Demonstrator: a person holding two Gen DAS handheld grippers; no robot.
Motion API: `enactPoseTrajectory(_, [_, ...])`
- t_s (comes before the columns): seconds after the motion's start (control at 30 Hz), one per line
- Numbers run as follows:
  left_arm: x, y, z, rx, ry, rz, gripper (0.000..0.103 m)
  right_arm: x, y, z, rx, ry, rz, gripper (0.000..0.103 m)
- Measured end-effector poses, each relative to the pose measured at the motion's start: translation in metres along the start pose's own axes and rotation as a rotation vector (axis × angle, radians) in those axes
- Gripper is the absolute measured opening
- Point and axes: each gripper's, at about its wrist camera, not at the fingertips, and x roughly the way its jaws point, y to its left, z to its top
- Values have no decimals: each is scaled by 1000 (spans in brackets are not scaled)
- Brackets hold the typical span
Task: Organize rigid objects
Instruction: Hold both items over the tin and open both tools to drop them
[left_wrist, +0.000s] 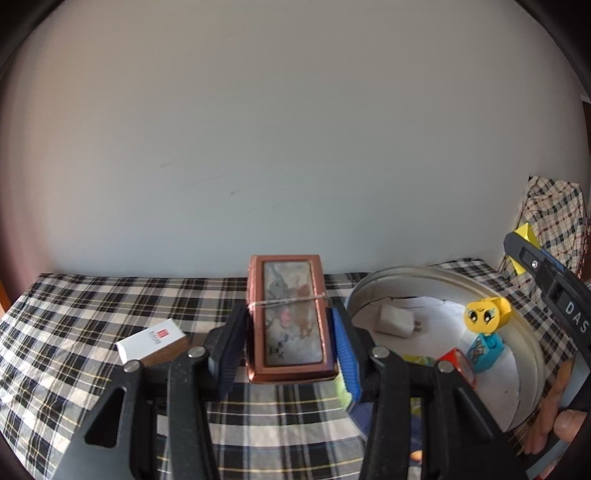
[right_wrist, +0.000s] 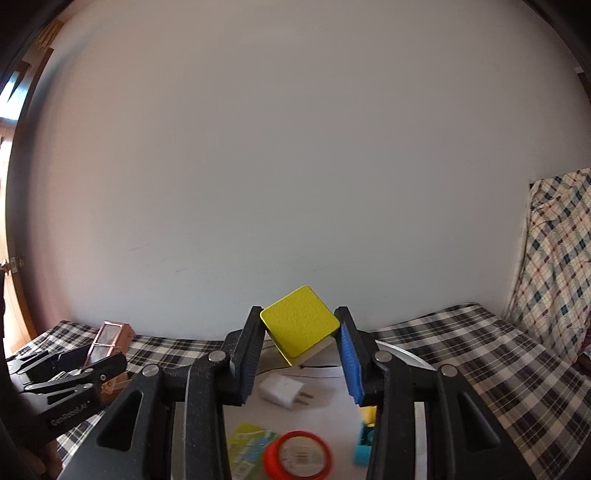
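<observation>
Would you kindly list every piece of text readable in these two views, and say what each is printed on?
"DAS": right gripper body, cut off by the frame edge.
"GenRobot.AI": left gripper body.
White box: red logo and print, too small.
Copper case: dark marks, unreadable.
Red-rimmed lid: label blurred.

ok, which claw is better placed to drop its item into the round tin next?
Right. The right claw holds the yellow block above the round tin. The left claw grips the copper box beside the tin, over the plaid cloth.
</observation>
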Motion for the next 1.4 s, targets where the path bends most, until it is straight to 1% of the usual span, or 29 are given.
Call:
enactPoseTrajectory(0.07, [1, -5, 2, 5, -5, -14, 45, -1, -7, 2, 9, -5, -19, 41])
enactPoseTrajectory(0.2, [6, -26, 4, 25, -4, -53, 45, -4, -27, 8, 40, -5, -56, 41])
enactPoseTrajectory(0.4, [21, -60, 2, 101, 30, -93, 45, 6, -49, 15, 65, 23, -95, 41])
enactPoseTrajectory(0.47, [27, -71, 0, 116, 49, -105, 45, 11, -56, 15, 81, 43, -91, 41])
enactPoseTrajectory(0.6, [38, -88, -3, 140, 91, -116, 45, 29, -61, 8, 110, 130, -77, 41])
enactPoseTrajectory(0.63, [41, -90, -4, 144, 102, -115, 45, 33, -61, 6, 114, 152, -77, 41])
enactPoseTrajectory(0.73, [49, -97, -6, 157, 134, -104, 45, 40, -63, 3, 160, 223, -34, 41])
enactPoseTrajectory(0.87, [59, -104, -10, 180, 181, -89, 45, 52, -60, -4, 147, 314, -25, 41])
enactPoseTrajectory(0.97, [65, -106, -11, 187, 216, -75, 45, 56, -56, -8, 139, 353, -10, 41])
enactPoseTrajectory(1.07, [72, -107, -12, 191, 255, -68, 45, 60, -55, -11, 122, 372, -17, 41])
enactPoseTrajectory(1.17, [74, -109, -12, 201, 264, -51, 45, 62, -56, -14, 120, 380, -12, 42])
enactPoseTrajectory(1.3, [76, -108, -11, 202, 283, -54, 46, 63, -53, -14, 99, 382, -16, 42])
enactPoseTrajectory(1.37, [77, -106, -10, 187, 284, -61, 49, 63, -53, -14, 96, 381, -10, 42])
enactPoseTrajectory(1.4, [77, -106, -9, 184, 279, -58, 54, 63, -53, -14, 100, 381, 0, 42])
